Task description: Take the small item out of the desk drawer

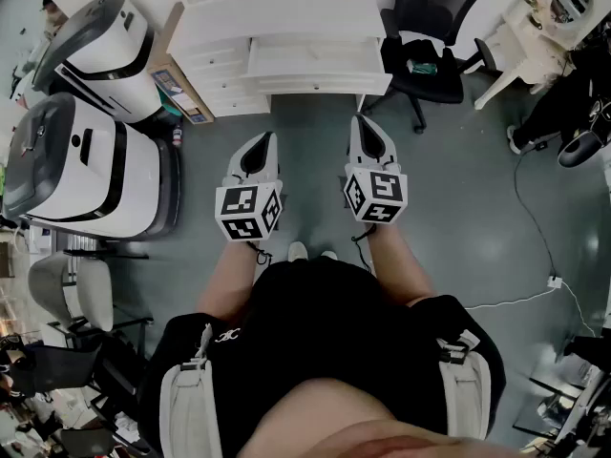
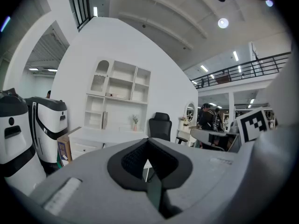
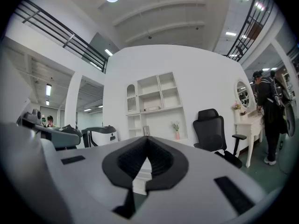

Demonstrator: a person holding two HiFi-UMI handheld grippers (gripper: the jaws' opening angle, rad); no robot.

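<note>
The white desk [image 1: 315, 60] with a shelf unit stands ahead of me, across a stretch of grey floor. Its drawer stack [image 1: 224, 92] on the left looks closed, and no small item shows. My left gripper [image 1: 264, 139] and right gripper [image 1: 362, 122] are held side by side at waist height, pointing at the desk and well short of it. Both have their jaws shut with nothing between them. In the left gripper view the left gripper [image 2: 148, 142] meets at its tips in front of the desk [image 2: 105, 135]. The right gripper [image 3: 145, 141] looks the same in the right gripper view.
A black office chair [image 1: 431, 22] stands at the desk's right end. Two large white machines [image 1: 91, 156] and a cardboard box [image 1: 179, 86] fill the left side. A white vanity table [image 1: 539, 27] and a floor cable [image 1: 535, 232] are at the right, with a person [image 3: 270, 111] beside them.
</note>
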